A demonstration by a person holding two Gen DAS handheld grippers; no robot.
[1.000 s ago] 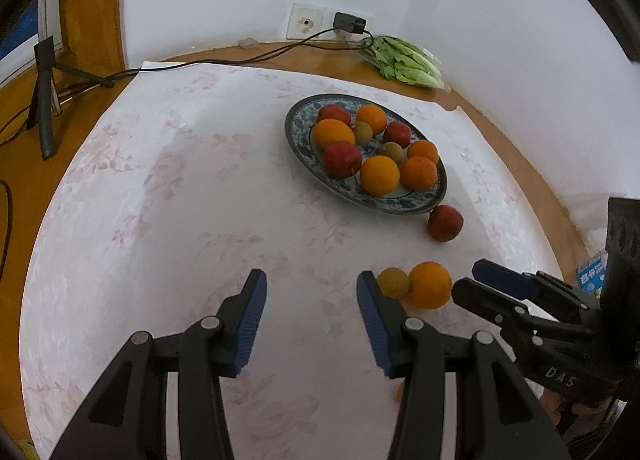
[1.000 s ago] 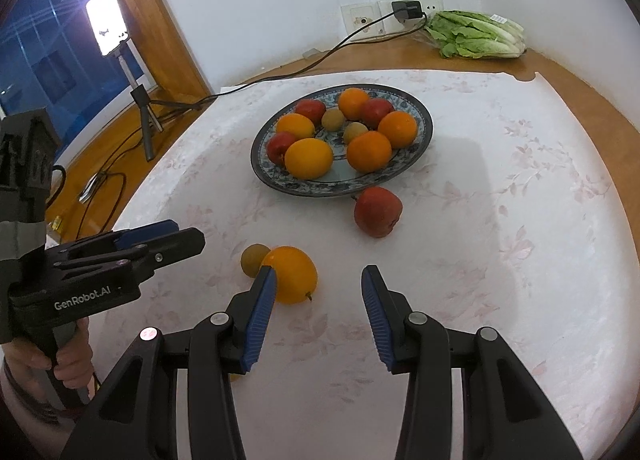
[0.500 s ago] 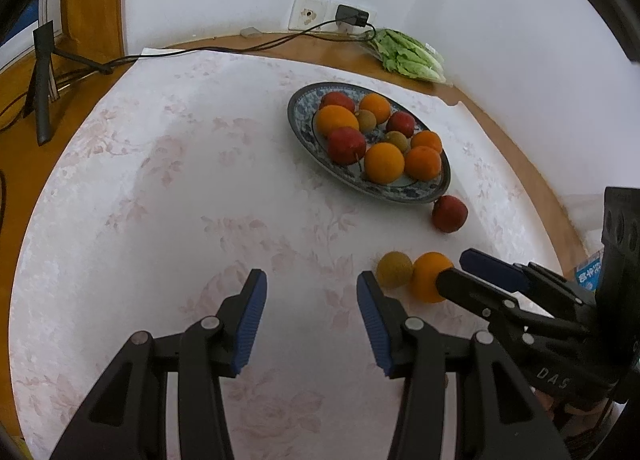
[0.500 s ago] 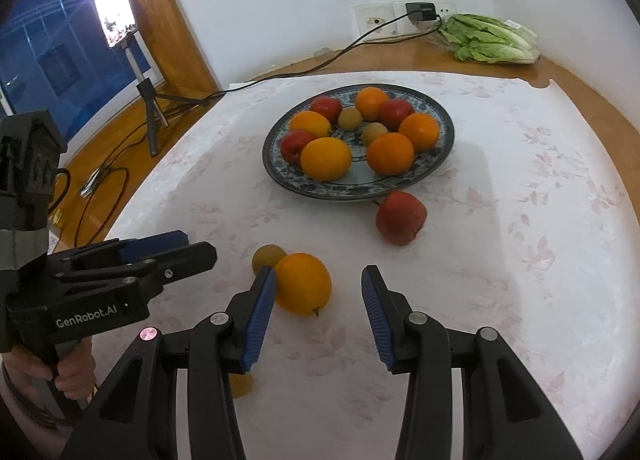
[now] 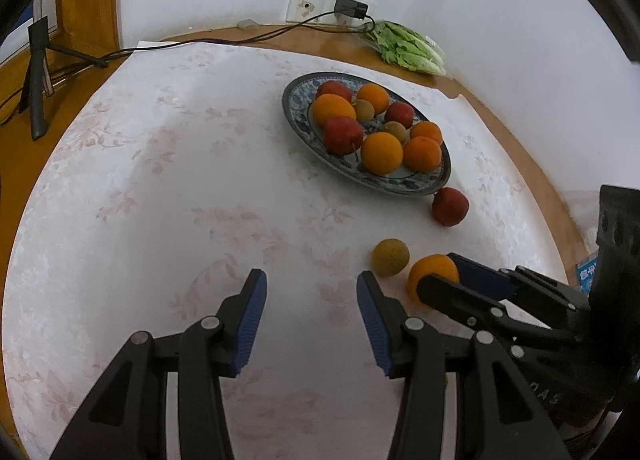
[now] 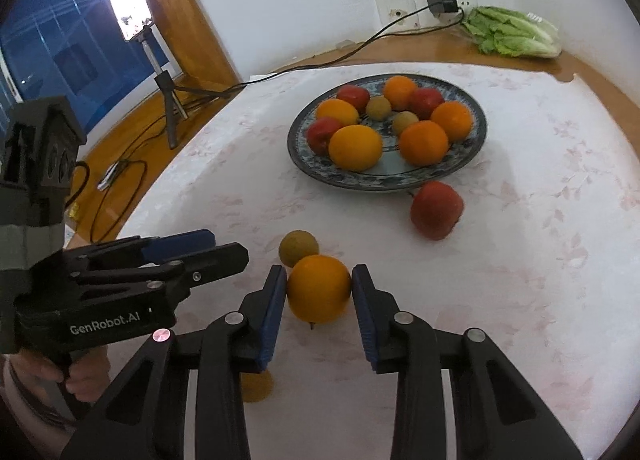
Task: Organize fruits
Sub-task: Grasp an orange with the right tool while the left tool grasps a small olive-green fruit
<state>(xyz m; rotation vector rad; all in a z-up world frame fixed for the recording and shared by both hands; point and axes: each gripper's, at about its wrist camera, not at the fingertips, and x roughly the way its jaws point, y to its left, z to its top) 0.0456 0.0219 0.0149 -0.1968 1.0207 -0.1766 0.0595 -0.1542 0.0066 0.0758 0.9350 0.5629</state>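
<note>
A blue patterned plate holds several oranges, red apples and small brown-green fruits. On the cloth lie a loose orange, a small brown-green fruit and a red apple. My right gripper is open with its fingers on either side of the loose orange; whether they touch it I cannot tell. My left gripper is open and empty, left of the small fruit. Another small fruit is partly hidden under the right gripper.
A round table with a white floral cloth has a wooden rim. A lettuce lies at the back by the wall sockets. A cable crosses the far edge. A tripod with a lamp stands at the left.
My right gripper has moved forward so the loose orange now sits between its fingers. My left gripper has shifted slightly; the fruits on the cloth have not moved.
</note>
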